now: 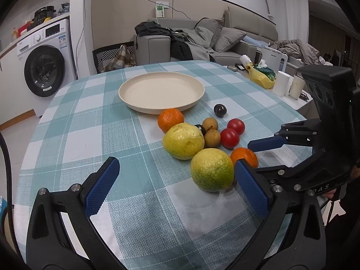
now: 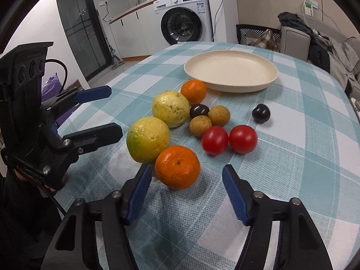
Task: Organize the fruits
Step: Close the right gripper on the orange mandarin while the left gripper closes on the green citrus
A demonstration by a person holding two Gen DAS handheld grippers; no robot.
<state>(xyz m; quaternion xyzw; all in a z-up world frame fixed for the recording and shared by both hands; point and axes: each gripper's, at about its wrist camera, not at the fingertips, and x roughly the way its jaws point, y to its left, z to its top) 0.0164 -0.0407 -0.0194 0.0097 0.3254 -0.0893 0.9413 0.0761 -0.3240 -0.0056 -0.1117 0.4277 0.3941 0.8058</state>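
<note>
Fruits lie clustered on the counter [image 1: 67, 117], on its teal-and-white checked cloth, just in front of a cream plate [image 1: 161, 91] that holds nothing. Nearest the plate sits an orange [image 1: 170, 119]. Beside it is a yellow guava [image 1: 183, 141], touching a second, greener guava [image 1: 212, 169] closer to the cameras. A second orange [image 2: 177, 167] rests against the greener guava. Two brown longans [image 2: 209, 119] sit touching in the middle of the group, with a dark plum [image 2: 199, 110] wedged between them and the yellow guava. Two red tomatoes [image 2: 229, 140] lie side by side next to the longans. Another dark plum [image 2: 261, 113] sits alone, a little apart from the rest.

The left gripper [image 1: 177, 175] has its jaws wide apart and holds nothing; the greener guava lies near its right finger but is not pinched. The right gripper [image 2: 186, 180] has its jaws about half open, tilted down at the near orange. The orange sits at the mouth of the jaws, close to the left finger, with a clear gap to the right one, so it is not gripped. A dark sleeve shows behind each gripper.
</note>
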